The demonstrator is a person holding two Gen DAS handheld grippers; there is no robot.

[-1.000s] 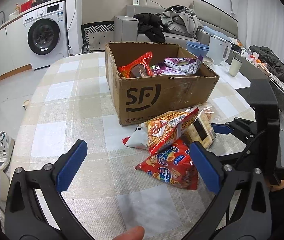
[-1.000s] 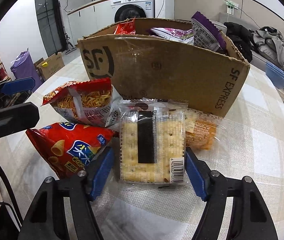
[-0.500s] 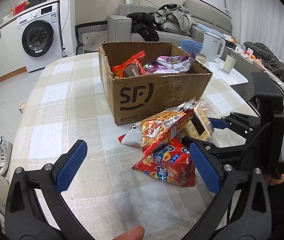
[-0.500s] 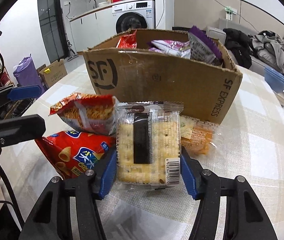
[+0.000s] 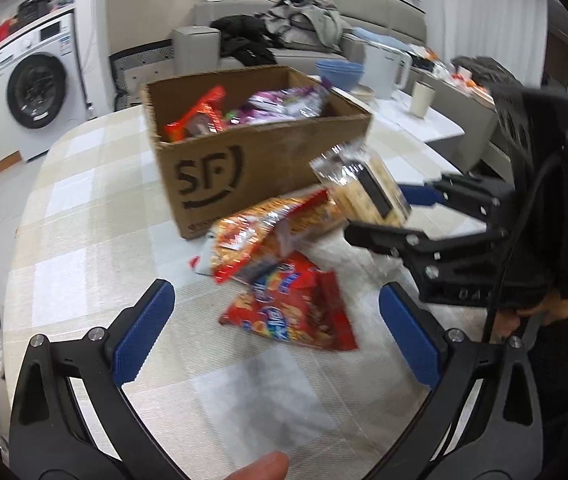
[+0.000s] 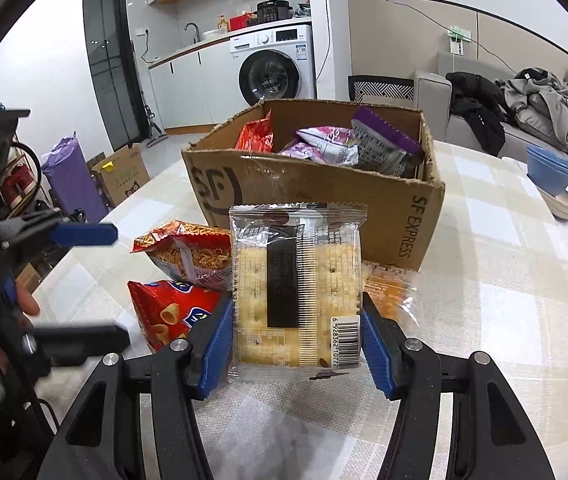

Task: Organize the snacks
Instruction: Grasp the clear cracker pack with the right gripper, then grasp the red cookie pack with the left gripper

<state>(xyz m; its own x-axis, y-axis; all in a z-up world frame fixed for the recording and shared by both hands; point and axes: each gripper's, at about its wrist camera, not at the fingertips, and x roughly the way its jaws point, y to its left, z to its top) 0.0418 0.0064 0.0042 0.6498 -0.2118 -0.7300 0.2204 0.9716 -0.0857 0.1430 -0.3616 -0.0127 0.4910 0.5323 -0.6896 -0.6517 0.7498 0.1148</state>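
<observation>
the cracker packet (image 6: 298, 292) is clamped between the blue pads of the right gripper (image 6: 296, 338), pinched across its short width near the barcode end, so its long axis runs straight ahead from the tongs toward the cardboard box (image 6: 316, 204). in the left view the same packet (image 5: 364, 192) is clear of the table, tilted up, its far end level with the box's near wall (image 5: 267, 168). the box opening lies directly beyond and a little above the packet, so i'd judge the coming move is a short lift and push forward over that near wall, then a release among the bags already inside.

below and to the left of the packet, the orange stick-snack bag (image 6: 189, 254) and the red chips bag (image 6: 171, 312) lie on the checked tablecloth (image 6: 504, 304); a small orange packet (image 6: 388, 292) sits just right of it, against the box.

the left gripper (image 5: 275, 332) has its jaws spread wide and holds nothing, hovering near the red bag (image 5: 296, 312); it's the nearer hand for that one.
</observation>
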